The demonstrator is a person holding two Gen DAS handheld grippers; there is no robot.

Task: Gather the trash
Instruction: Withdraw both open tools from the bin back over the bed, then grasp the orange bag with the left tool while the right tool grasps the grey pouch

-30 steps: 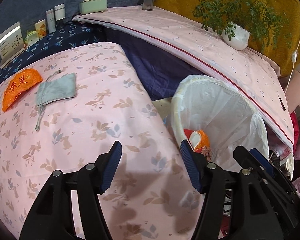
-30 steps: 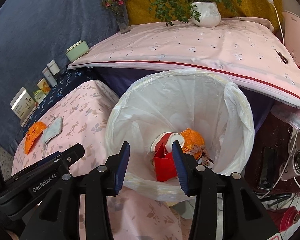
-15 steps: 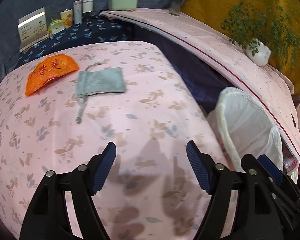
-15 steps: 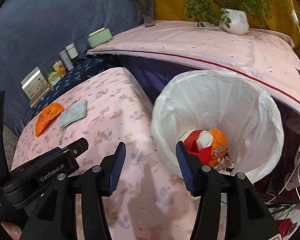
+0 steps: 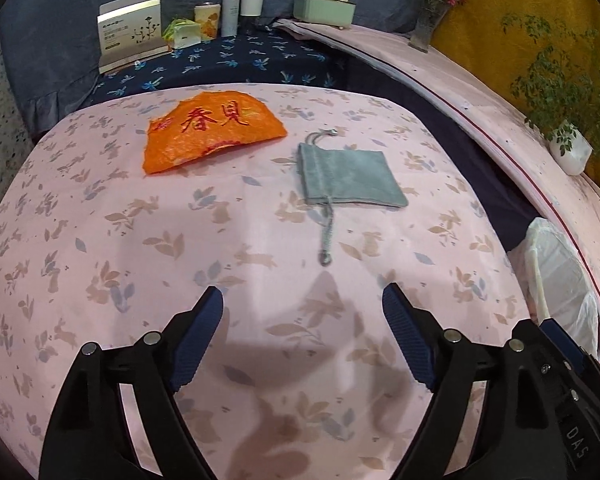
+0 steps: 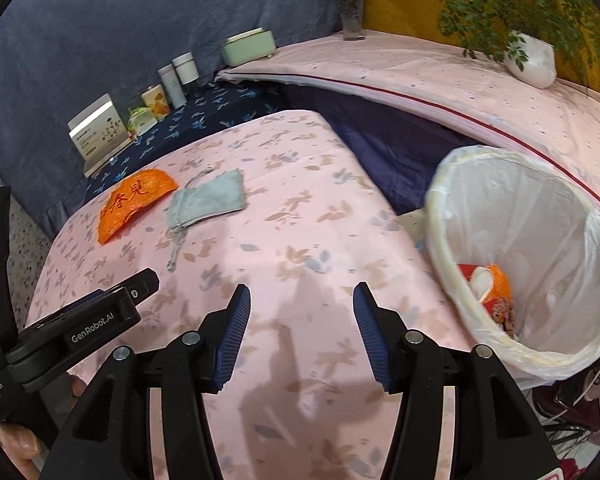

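An orange wrapper with red characters (image 5: 210,132) lies flat on the pink floral table (image 5: 140,240), far left of centre; it also shows in the right wrist view (image 6: 134,200). A grey drawstring pouch (image 5: 348,176) lies to its right, cord trailing toward me; it shows in the right wrist view too (image 6: 208,202). My left gripper (image 5: 302,312) is open and empty over the near table, short of the pouch. My right gripper (image 6: 300,308) is open and empty over the table, left of the white-lined trash bin (image 6: 564,320), which holds red and orange trash (image 6: 486,284).
A dark blue shelf at the back carries a card box (image 5: 130,30), small cartons and jars (image 5: 230,10) and a green tin (image 5: 324,8). A pink covered ledge (image 6: 440,76) with a vase (image 6: 352,16) and potted plant (image 6: 530,60) runs behind the bin.
Both grippers swung left, away from the bin and toward the table. The wrapper and pouch now sit ahead of the left gripper. Both stayed open.
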